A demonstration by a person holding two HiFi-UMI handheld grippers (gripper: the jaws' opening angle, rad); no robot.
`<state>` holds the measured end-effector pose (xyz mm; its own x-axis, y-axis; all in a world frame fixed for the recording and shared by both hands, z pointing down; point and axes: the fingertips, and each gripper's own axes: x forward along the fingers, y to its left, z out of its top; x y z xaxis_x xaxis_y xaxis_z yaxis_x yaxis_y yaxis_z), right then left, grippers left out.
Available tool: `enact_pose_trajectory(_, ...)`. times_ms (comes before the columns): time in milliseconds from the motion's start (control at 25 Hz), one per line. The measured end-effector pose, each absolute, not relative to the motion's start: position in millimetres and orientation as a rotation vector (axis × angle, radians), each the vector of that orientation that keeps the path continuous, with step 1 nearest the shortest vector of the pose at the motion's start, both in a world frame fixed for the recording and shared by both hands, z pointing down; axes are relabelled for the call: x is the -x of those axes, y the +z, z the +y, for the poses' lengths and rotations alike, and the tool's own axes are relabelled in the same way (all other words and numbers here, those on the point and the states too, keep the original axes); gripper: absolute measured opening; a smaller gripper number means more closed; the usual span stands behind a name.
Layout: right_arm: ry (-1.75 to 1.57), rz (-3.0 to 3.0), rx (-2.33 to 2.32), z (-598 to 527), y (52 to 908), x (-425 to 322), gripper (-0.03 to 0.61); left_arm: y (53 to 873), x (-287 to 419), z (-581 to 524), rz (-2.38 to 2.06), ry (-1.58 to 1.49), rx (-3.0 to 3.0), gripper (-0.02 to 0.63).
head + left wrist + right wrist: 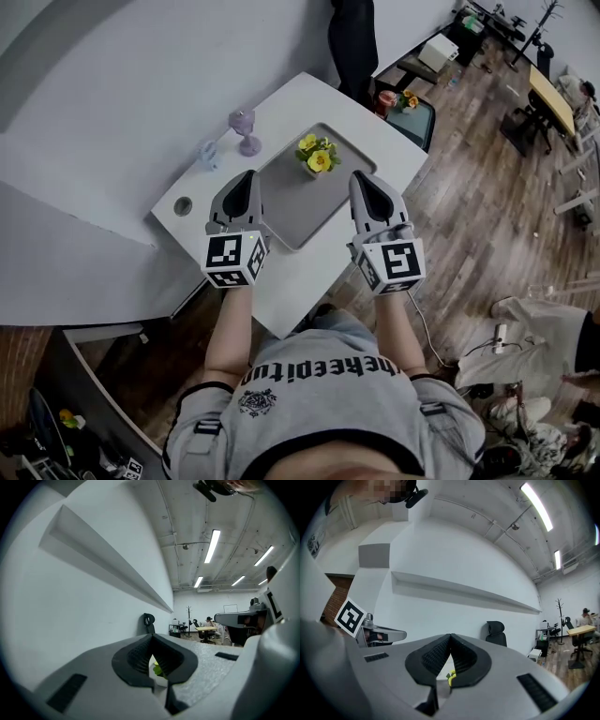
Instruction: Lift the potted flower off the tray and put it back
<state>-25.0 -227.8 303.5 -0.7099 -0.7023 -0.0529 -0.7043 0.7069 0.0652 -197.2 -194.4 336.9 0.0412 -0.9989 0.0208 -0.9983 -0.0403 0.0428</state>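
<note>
The potted flower (317, 156), yellow blooms with green leaves in a small pot, stands on the grey tray (291, 214) at its far end. My left gripper (249, 176) hovers over the tray's near left edge, jaws shut and empty. My right gripper (361, 176) hangs level with it at the tray's right edge, jaws also shut with nothing held. Both point toward the flower from short of it. In the left gripper view a bit of the flower (158, 669) peeks below the closed tips (151, 637). The right gripper view shows the same yellow flower (450, 677) under its tips (450, 636).
The white table (309, 277) also carries a purple goblet (246, 131) and a clear glass (208, 155) left of the tray, plus a round hole (183, 205). A chair with another flower pot (405, 101) and a standing person (354, 37) are beyond the far edge.
</note>
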Motion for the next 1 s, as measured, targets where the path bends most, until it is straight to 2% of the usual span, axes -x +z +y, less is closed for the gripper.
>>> enact_pose_trajectory(560, 0.177, 2.846, 1.142, -207.5, 277.8, -0.4, 0.003, 278.5, 178.7, -143.6, -2.32, -0.157, -2.274, 0.003)
enact_pose_trajectory(1000, 0.229, 2.807, 1.14, -193.6, 264.0, -21.8, 0.003, 275.6, 170.8, -117.8, -2.371, -0.201, -2.244, 0.003)
